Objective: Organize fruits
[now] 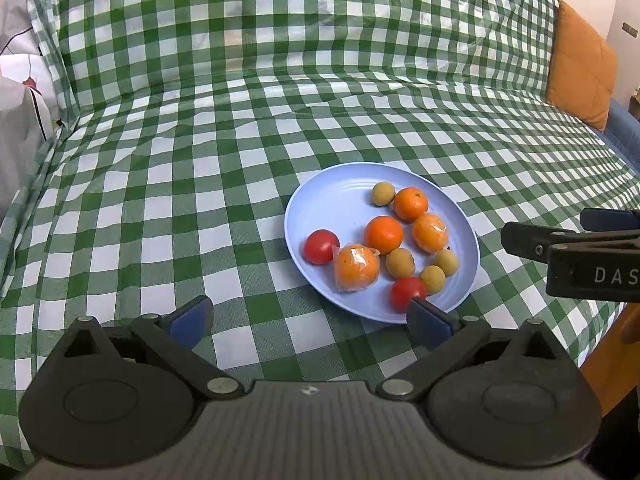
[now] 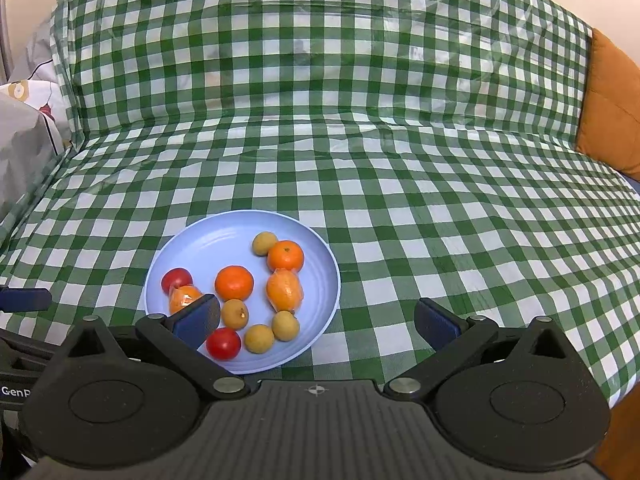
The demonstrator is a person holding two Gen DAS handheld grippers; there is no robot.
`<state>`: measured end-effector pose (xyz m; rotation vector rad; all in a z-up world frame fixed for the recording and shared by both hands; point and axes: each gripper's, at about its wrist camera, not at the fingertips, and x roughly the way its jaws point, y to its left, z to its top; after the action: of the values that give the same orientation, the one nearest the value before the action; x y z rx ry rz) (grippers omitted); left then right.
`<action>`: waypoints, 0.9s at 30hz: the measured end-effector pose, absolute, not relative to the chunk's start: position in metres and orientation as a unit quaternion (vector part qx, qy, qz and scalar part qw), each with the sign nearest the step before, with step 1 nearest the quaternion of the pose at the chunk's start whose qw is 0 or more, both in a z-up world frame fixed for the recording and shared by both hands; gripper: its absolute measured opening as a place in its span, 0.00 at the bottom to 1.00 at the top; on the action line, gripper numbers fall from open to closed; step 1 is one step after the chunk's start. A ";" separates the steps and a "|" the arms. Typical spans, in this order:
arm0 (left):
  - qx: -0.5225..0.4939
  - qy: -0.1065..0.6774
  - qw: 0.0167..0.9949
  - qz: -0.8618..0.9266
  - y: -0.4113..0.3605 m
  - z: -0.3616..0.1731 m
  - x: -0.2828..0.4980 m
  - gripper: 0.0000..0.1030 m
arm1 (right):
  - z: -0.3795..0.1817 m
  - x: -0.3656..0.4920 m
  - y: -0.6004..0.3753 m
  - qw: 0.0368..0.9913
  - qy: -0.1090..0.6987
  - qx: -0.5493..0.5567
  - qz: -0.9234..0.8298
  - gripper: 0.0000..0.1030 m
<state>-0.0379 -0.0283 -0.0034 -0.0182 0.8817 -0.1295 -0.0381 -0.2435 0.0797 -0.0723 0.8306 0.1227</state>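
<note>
A pale blue plate lies on the green checked cloth and holds the fruit. On it are two red tomatoes, two bare oranges, two plastic-wrapped oranges and several small tan round fruits. My left gripper hovers open just short of the plate's near rim, with nothing between its fingers. My right gripper is open and holds nothing, its left finger over the plate's near edge. The right gripper's body shows at the right edge of the left wrist view.
The checked cloth covers a sofa seat and backrest. An orange cushion leans at the far right. Grey and white fabric lies at the left edge. The cloth's front edge drops off at the lower right.
</note>
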 end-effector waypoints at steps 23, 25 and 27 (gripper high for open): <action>-0.007 0.426 0.903 -0.064 -0.031 -0.003 -0.038 0.99 | 0.077 -0.037 -0.245 0.913 0.401 -0.035 0.062 0.99; -0.007 0.426 0.903 -0.064 -0.031 -0.004 -0.038 0.99 | 0.077 -0.037 -0.245 0.913 0.401 -0.036 0.063 0.99; -0.006 0.426 0.903 -0.064 -0.031 -0.004 -0.038 0.99 | 0.077 -0.037 -0.245 0.913 0.401 -0.037 0.064 0.99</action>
<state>-0.0381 -0.0312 -0.0037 -0.0123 0.8801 -0.1329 -0.0374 -0.2453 0.0768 -0.0769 0.8261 0.1310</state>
